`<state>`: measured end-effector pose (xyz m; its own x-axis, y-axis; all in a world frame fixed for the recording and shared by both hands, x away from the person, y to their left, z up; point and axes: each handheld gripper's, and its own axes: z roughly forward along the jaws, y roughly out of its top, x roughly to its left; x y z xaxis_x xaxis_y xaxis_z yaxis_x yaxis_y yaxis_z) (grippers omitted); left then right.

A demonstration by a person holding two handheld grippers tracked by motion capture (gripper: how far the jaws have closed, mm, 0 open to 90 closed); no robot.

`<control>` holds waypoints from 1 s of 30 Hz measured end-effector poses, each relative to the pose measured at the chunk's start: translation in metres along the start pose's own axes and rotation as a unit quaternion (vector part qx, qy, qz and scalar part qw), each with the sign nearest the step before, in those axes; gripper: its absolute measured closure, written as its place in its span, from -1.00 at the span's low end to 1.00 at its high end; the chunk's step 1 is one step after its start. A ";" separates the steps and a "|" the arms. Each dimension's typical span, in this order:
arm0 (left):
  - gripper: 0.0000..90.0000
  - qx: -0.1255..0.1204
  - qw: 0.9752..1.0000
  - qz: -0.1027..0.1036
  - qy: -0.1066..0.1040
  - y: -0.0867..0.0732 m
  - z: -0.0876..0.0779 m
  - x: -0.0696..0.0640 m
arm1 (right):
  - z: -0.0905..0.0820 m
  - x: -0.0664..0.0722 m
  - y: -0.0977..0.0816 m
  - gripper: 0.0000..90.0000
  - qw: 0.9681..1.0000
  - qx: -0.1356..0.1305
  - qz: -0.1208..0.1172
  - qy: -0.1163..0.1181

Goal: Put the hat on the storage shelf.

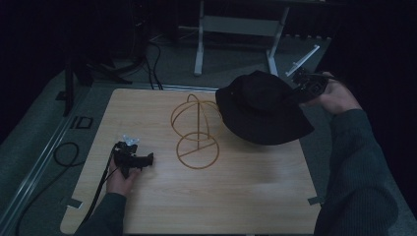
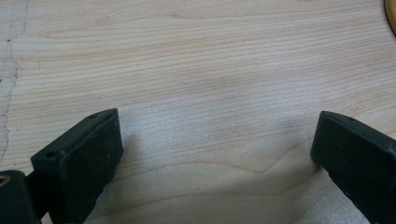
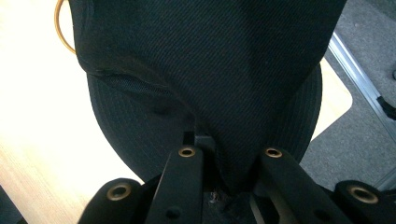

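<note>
Hanging from the right gripper (image 1: 306, 88) above the table's far right corner, a black bucket hat (image 1: 263, 108) is seen pinched by its brim, jaws clamped tight on a fold of cloth, as the right gripper view confirms w/ fabric bunched betw. the two black jaws. The hat (image 3: 210, 70) is held just beside a gold wire hat stand (image 1: 195, 129), which sits upright near the table's centre; brim and wire appear close, but contact cannot be told.

The hat is judged light and soft: the crown sags, the brim droops where unsupported, so it will likely swing and fold when moved. The brim edge is thought the best place for a grip, as now; the woven cloth looks unlikely to slip. The stand, thin wire on a ring base, is judged light and easily tipped if nudged.

The left gripper (image 1: 142, 160) is rested low near the table's left edge, jaws spread wide w/ nothing betw. them; bare wood is seen betw. the pads in the left gripper view.

The wooden table (image 1: 236, 196) is pale, smooth, lightly grained. The room is dim; grey floor, cables and a white frame lie beyond the far edge.
</note>
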<state>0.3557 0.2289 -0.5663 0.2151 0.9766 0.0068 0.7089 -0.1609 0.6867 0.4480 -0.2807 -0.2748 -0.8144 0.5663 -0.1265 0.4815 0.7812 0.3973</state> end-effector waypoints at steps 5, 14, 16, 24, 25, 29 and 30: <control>-0.95 0.000 1.000 -0.001 0.000 0.000 0.000 0.000 | -0.007 -0.001 -0.001 0.90 1.000 -0.008 0.002 -0.001; -0.95 -0.001 1.000 -0.002 0.000 0.000 0.000 0.000 | -0.017 0.001 -0.001 0.90 1.000 -0.019 -0.004 0.001; -0.95 -0.001 1.000 -0.001 0.000 0.000 0.000 0.000 | -0.018 0.002 -0.001 0.90 1.000 -0.022 -0.008 0.004; -0.95 -0.001 1.000 -0.001 0.000 0.000 0.000 0.000 | -0.024 0.003 0.000 0.90 1.000 -0.023 -0.011 0.003; -0.95 -0.001 1.000 -0.001 0.000 0.000 0.000 0.000 | -0.026 0.003 0.000 0.90 1.000 -0.024 -0.010 0.003; -0.95 0.000 1.000 -0.001 0.000 0.000 0.000 0.000 | -0.030 0.003 0.001 0.90 1.000 -0.025 -0.014 0.003; -0.95 0.000 1.000 -0.001 -0.001 0.000 0.000 0.000 | -0.031 0.004 0.001 0.90 1.000 -0.026 -0.015 0.003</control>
<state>0.3556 0.2288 -0.5663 0.2139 0.9768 0.0042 0.7092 -0.1583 0.6870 0.4354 -0.2862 -0.2467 -0.8299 0.5418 -0.1329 0.4403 0.7825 0.4403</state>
